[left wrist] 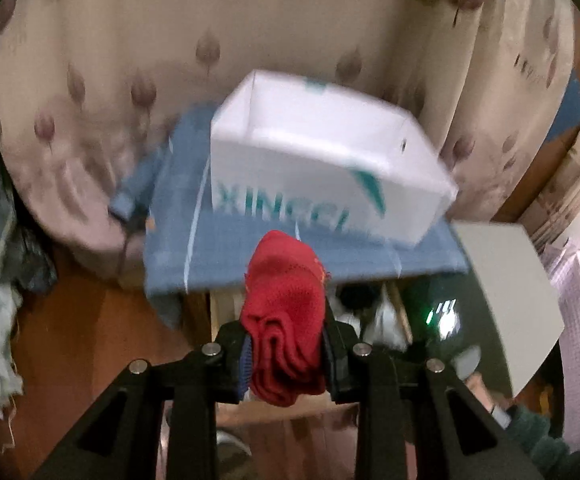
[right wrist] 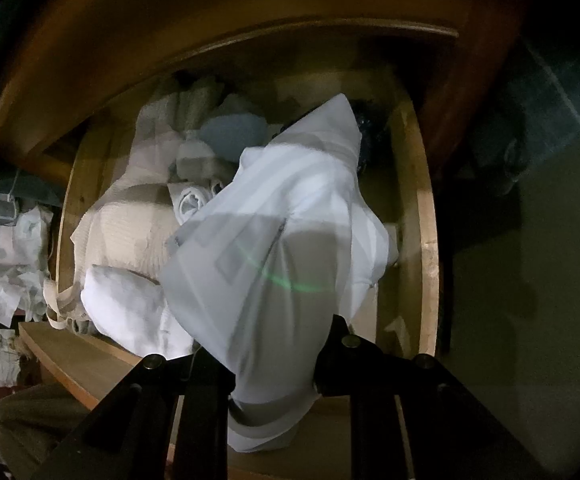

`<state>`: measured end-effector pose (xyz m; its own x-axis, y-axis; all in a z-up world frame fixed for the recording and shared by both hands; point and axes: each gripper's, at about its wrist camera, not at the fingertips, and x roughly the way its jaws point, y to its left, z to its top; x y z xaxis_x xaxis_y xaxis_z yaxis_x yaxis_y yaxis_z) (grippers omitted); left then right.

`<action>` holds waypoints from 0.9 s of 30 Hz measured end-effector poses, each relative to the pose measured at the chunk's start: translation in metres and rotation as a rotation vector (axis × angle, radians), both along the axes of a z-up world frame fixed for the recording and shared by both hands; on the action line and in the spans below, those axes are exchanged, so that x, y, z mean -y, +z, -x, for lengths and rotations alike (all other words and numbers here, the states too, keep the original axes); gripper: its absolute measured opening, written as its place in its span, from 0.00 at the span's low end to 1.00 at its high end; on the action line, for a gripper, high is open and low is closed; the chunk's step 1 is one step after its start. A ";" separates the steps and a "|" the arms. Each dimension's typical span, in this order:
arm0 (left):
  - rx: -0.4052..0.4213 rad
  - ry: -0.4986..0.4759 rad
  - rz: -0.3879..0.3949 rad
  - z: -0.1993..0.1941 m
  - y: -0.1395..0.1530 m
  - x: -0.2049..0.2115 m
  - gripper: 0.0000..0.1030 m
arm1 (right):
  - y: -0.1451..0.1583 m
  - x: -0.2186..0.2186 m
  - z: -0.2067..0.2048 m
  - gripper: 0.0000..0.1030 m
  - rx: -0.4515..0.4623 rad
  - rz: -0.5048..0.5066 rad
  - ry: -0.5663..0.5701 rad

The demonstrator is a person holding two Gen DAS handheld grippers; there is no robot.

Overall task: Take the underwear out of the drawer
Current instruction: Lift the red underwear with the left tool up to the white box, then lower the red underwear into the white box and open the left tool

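Left wrist, red underwear (left wrist: 286, 320) clamped in left gripper (left wrist: 286, 354)

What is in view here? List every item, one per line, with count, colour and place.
red garment: one, red, clamped in the left gripper, above the drawer.
box: one, white with teal print, open top, on the blue cloth.
blue cloth: one, blue, spread over the surface above the drawer.
curtain: one, beige with a leaf print, behind the box.
white garment: one, white, clamped in the right gripper, over the drawer.
drawer: one, wooden, open, holding pale folded clothes.
left gripper: one, black, shut on the red garment.
right gripper: one, black, shut on the white garment.
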<state>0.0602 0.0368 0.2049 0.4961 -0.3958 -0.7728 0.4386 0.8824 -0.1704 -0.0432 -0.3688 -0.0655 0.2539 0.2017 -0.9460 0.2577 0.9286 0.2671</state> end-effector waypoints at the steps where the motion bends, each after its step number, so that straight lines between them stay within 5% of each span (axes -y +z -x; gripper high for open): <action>1: 0.028 0.006 0.003 -0.007 0.013 0.001 0.27 | 0.000 0.000 0.001 0.16 -0.002 -0.002 0.003; 6: 0.163 0.006 0.006 -0.042 0.069 0.018 0.27 | -0.001 -0.004 -0.003 0.16 -0.002 0.000 0.012; 11: 0.182 -0.013 0.013 -0.091 0.087 0.055 0.27 | -0.002 -0.004 -0.003 0.16 -0.002 -0.009 0.012; 18: 0.127 0.021 -0.037 -0.148 0.045 0.085 0.27 | -0.003 0.000 -0.001 0.16 -0.004 -0.034 0.004; 22: 0.096 0.051 -0.125 -0.158 0.015 0.090 0.27 | -0.001 0.000 0.000 0.16 -0.002 -0.036 0.007; 27: 0.075 0.071 -0.115 -0.158 0.004 0.087 0.27 | -0.002 -0.001 -0.002 0.18 -0.007 -0.054 0.003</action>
<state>0.2185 -0.0500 0.2087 0.5779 -0.2685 -0.7707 0.3818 0.9236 -0.0355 -0.0412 -0.3680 -0.0675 0.2462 0.2536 -0.9355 0.2572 0.9135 0.3153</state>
